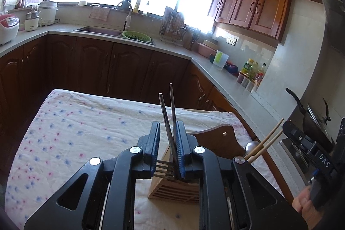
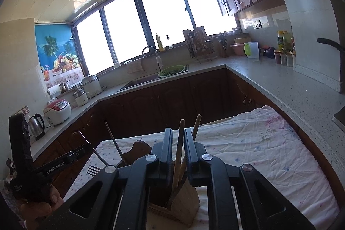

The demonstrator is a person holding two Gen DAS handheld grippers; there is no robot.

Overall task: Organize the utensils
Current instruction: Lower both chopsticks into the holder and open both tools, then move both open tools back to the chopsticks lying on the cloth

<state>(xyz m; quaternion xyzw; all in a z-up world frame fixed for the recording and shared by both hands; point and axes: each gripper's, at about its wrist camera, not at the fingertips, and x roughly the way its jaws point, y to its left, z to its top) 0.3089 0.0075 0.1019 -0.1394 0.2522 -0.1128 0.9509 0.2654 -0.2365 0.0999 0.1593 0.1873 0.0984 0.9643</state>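
The left gripper (image 1: 168, 156) pinches two forks (image 1: 170, 122), handles up, tines directly above the wooden holder (image 1: 172, 189); the right gripper (image 2: 178, 156) clamps wooden chopsticks (image 2: 180, 143) upright over it.

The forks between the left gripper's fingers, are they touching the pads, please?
Touching. The left wrist view shows both forks pinched against the right finger's ribbed pad of the left gripper.

1. Left gripper (image 1: 168, 139): black angular frame with triangular cut-outs; round silver screws; blue ribbed fingers (image 1: 155, 139); white "GenRobot.AI" lettering on its side.
2. Right gripper (image 2: 178, 143): same black frame; silver screws; dark fingers (image 2: 167, 141); white "DAS" lettering.
3. Bare skin on both hands (image 2: 41, 210); fingernails visible.
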